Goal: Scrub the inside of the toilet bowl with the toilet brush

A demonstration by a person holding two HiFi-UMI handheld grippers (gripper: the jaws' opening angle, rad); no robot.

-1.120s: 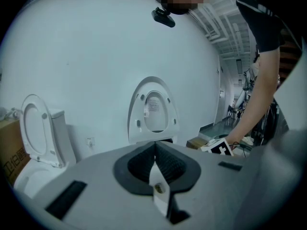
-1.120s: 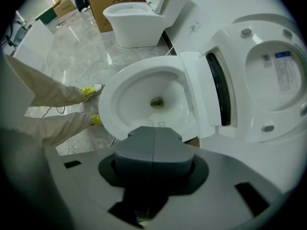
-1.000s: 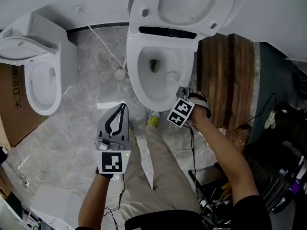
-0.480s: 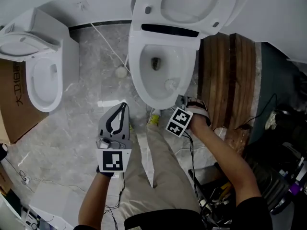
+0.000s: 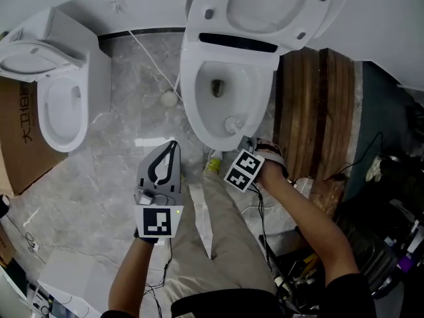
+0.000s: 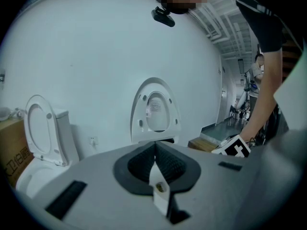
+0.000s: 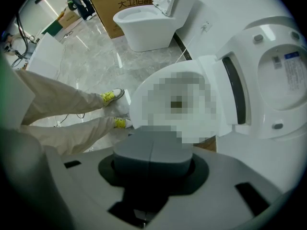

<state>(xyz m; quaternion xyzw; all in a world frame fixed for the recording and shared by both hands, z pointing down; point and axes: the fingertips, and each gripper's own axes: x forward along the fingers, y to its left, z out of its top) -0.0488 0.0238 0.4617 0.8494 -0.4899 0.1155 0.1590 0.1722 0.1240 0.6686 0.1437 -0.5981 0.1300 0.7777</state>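
The white toilet point(image 5: 199, 105) stands at the top centre of the head view, its lid and seat point(image 5: 265, 8) raised. The white head of the toilet brush point(image 5: 232, 123) lies inside the bowl, against the near right wall. My right gripper point(image 5: 246, 141) hangs over the bowl's near rim, shut on the brush handle. In the right gripper view its grey pads point(image 7: 139, 150) are pressed together and a mosaic patch covers the bowl. My left gripper point(image 5: 172, 146) is held over the floor left of the bowl, shut and empty. In the left gripper view it point(image 6: 155, 145) points at the raised lid point(image 6: 155, 110).
A second toilet point(image 5: 56, 98) and a cardboard box point(image 5: 16, 144) stand at the left. A wooden platform point(image 5: 318, 105) lies right of the bowl. A white cable and round fitting point(image 5: 170, 99) lie on the marble floor. My yellow shoe point(image 5: 212, 166) is below the bowl; cables crowd the bottom right.
My right gripper has drawn back toward me, and the brush head has slid from the bowl's middle right down to its near wall. The left gripper has hardly moved.
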